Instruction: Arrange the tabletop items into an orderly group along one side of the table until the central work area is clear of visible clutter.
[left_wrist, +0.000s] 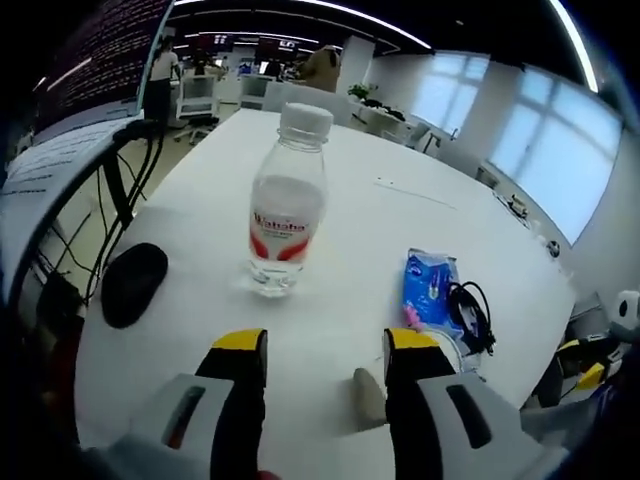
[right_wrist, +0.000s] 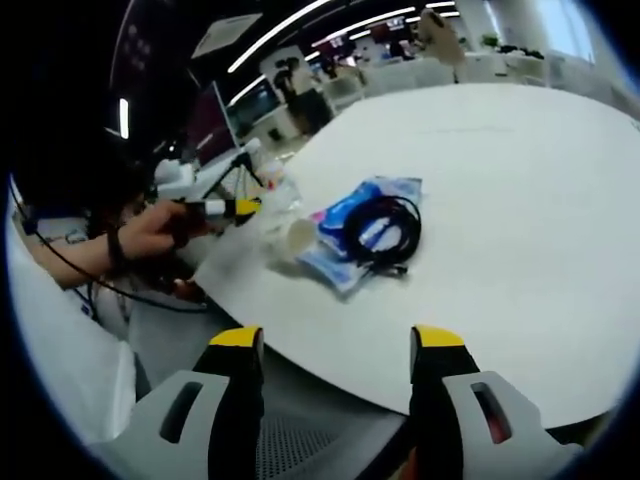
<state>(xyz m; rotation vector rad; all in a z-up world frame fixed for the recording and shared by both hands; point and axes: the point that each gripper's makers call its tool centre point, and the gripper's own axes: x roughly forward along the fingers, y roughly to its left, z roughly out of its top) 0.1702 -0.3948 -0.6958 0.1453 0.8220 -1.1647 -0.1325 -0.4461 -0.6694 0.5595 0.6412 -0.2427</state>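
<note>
Spread, empty jaws of the left gripper face a clear water bottle upright at frame centre: light, slick, crushable, best pinched mid-label. Right gripper, also spread, faces a soft blue packet under a limp black cable, perhaps tangled.

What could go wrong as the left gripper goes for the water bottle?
1. The bottle is tall, narrow and upright; a glancing jaw from the open left gripper could tip it, perhaps onto the black mouse.
2. The black cable lies loosely on the blue packet near the table edge; dragging either could snag it or push both off.
</note>
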